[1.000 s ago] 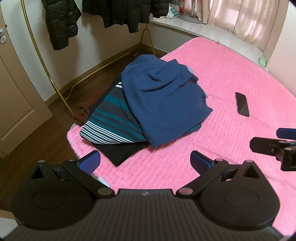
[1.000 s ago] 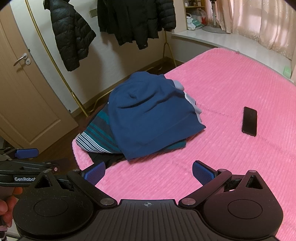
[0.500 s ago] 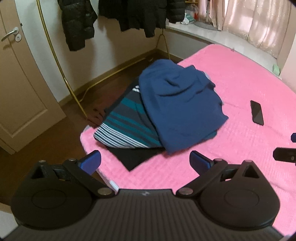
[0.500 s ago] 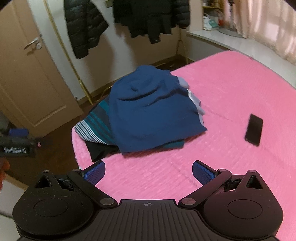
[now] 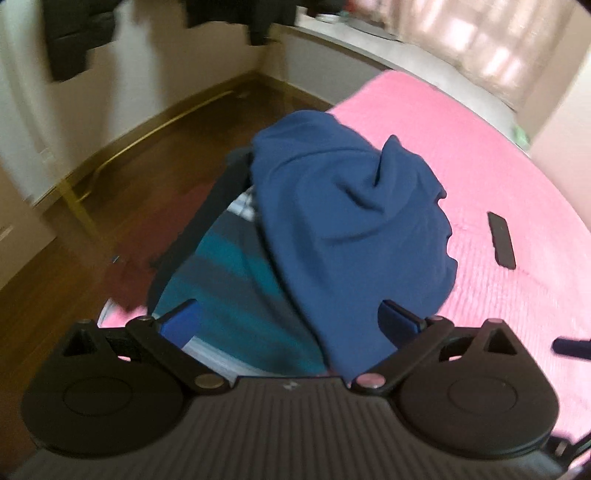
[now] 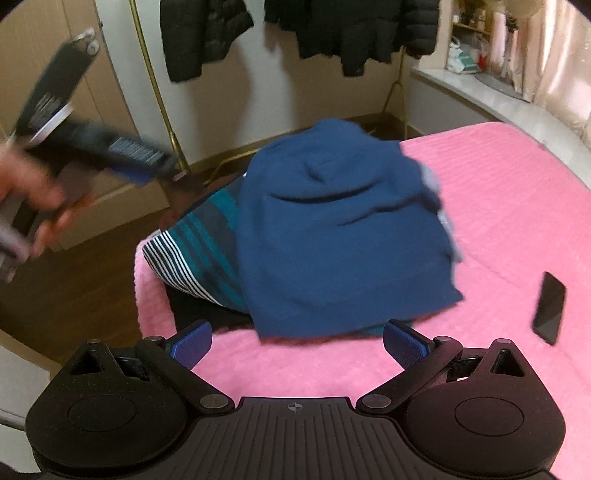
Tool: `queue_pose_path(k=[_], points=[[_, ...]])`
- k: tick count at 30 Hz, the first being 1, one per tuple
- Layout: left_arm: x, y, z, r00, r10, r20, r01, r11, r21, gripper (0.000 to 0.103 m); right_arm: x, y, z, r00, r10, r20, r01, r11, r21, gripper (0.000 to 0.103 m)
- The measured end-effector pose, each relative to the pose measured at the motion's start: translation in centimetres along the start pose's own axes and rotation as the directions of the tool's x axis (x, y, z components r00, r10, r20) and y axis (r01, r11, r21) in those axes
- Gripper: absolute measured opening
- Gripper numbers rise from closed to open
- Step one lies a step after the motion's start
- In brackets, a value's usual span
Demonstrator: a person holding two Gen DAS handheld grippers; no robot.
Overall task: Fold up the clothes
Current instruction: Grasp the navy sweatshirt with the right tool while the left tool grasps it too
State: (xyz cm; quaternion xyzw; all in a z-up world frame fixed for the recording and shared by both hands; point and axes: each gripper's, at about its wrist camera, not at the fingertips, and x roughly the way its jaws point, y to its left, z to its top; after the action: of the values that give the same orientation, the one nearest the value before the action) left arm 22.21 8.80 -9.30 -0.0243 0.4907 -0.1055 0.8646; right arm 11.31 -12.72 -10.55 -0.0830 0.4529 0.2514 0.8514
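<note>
A pile of clothes lies at the corner of the pink bed [image 6: 498,192]. A crumpled navy garment [image 5: 351,229] [image 6: 340,240] is on top, over a teal-and-white striped one [image 5: 229,280] [image 6: 192,254] and a black one [image 6: 192,310]. My left gripper [image 5: 290,321] is open and hovers right above the pile's near edge, holding nothing. In the right wrist view it appears blurred at upper left [image 6: 92,136], held by a hand [image 6: 33,195]. My right gripper [image 6: 297,343] is open over the bedcover just in front of the pile, empty.
A black phone [image 5: 500,240] [image 6: 550,306] lies on the bed to the right of the pile. Dark jackets [image 6: 362,29] hang on a gold rack [image 6: 155,85] against the wall. Wooden floor [image 5: 122,184] lies left of the bed, with a door [image 6: 44,48] beyond.
My left gripper has swung forward and down over the pile, blurring its view. My right gripper has moved closer to the pile's front edge. Both stay open.
</note>
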Motion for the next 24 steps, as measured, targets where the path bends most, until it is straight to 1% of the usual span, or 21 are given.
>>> queue_pose_path(k=[1, 3, 5, 6, 8, 9, 11, 13, 14, 15, 16, 17, 18, 19, 21, 24], points=[[1.4, 0.5, 1.0, 1.000, -0.026, 0.000, 0.026, 0.999, 0.031, 0.097, 1.4, 0.5, 0.4, 1.000, 0.000, -0.009, 0.000, 1.000, -0.003, 0.071], [4.1, 1.5, 2.8, 0.997, -0.078, -0.002, 0.077, 0.993, 0.087, 0.096, 4.2, 1.2, 0.9, 1.000, -0.010, -0.024, 0.009, 1.000, -0.015, 0.069], [6.8, 2.3, 4.1, 0.991, -0.132, -0.009, 0.132, 0.984, 0.118, 0.094, 6.9, 1.6, 1.4, 1.000, -0.022, -0.021, 0.022, 1.000, -0.022, 0.069], [8.2, 2.7, 4.7, 0.987, -0.162, -0.019, 0.163, 0.978, 0.127, 0.093, 8.2, 1.7, 1.6, 0.999, -0.028, -0.017, 0.028, 0.999, -0.025, 0.069], [10.4, 3.2, 5.5, 0.975, -0.220, -0.038, 0.223, 0.965, 0.139, 0.083, 10.2, 2.0, 2.0, 0.999, -0.042, -0.016, 0.041, 0.998, -0.043, 0.069], [11.2, 3.3, 5.6, 0.969, -0.243, -0.047, 0.248, 0.958, 0.145, 0.081, 11.0, 2.1, 2.1, 0.999, -0.049, -0.016, 0.048, 0.997, -0.054, 0.069], [12.5, 3.4, 5.8, 0.959, -0.276, -0.065, 0.283, 0.947, 0.154, 0.080, 12.8, 2.3, 2.4, 0.998, -0.062, -0.016, 0.061, 0.995, -0.075, 0.069], [13.1, 3.3, 6.0, 0.953, -0.293, -0.076, 0.301, 0.941, 0.155, 0.072, 14.6, 2.6, 2.7, 0.997, -0.076, -0.016, 0.074, 0.992, -0.097, 0.069], [13.3, 3.3, 6.1, 0.951, -0.298, -0.080, 0.307, 0.939, 0.154, 0.066, 15.4, 2.7, 2.8, 0.996, -0.083, -0.016, 0.081, 0.991, -0.108, 0.069], [13.3, 3.3, 6.3, 0.949, -0.304, -0.082, 0.313, 0.937, 0.155, 0.063, 16.3, 2.8, 3.0, 0.996, -0.090, -0.016, 0.088, 0.989, -0.119, 0.069], [13.2, 3.1, 6.5, 0.947, -0.310, -0.082, 0.319, 0.935, 0.157, 0.055, 17.2, 2.9, 3.1, 0.995, -0.097, -0.016, 0.094, 0.987, -0.129, 0.071], [13.0, 3.0, 6.6, 0.945, -0.315, -0.082, 0.325, 0.932, 0.160, 0.046, 17.8, 3.0, 3.1, 0.994, -0.105, -0.016, 0.101, 0.985, -0.140, 0.074], [12.9, 2.8, 6.8, 0.944, -0.318, -0.085, 0.328, 0.931, 0.162, 0.040, 18.1, 3.1, 3.1, 0.993, -0.113, -0.016, 0.109, 0.983, -0.149, 0.083], [12.9, 2.7, 7.1, 0.944, -0.317, -0.092, 0.329, 0.930, 0.164, 0.038, 18.3, 3.2, 3.0, 0.993, -0.121, -0.017, 0.117, 0.980, -0.158, 0.085], [12.9, 2.5, 7.7, 0.942, -0.319, -0.100, 0.332, 0.928, 0.171, 0.024, 18.9, 3.4, 2.8, 0.990, -0.137, -0.017, 0.132, 0.975, -0.177, 0.086], [12.8, 2.5, 8.2, 0.939, -0.326, -0.106, 0.340, 0.924, 0.175, 0.015, 19.4, 3.2, 3.1, 0.990, -0.139, -0.021, 0.134, 0.979, -0.154, 0.085]])
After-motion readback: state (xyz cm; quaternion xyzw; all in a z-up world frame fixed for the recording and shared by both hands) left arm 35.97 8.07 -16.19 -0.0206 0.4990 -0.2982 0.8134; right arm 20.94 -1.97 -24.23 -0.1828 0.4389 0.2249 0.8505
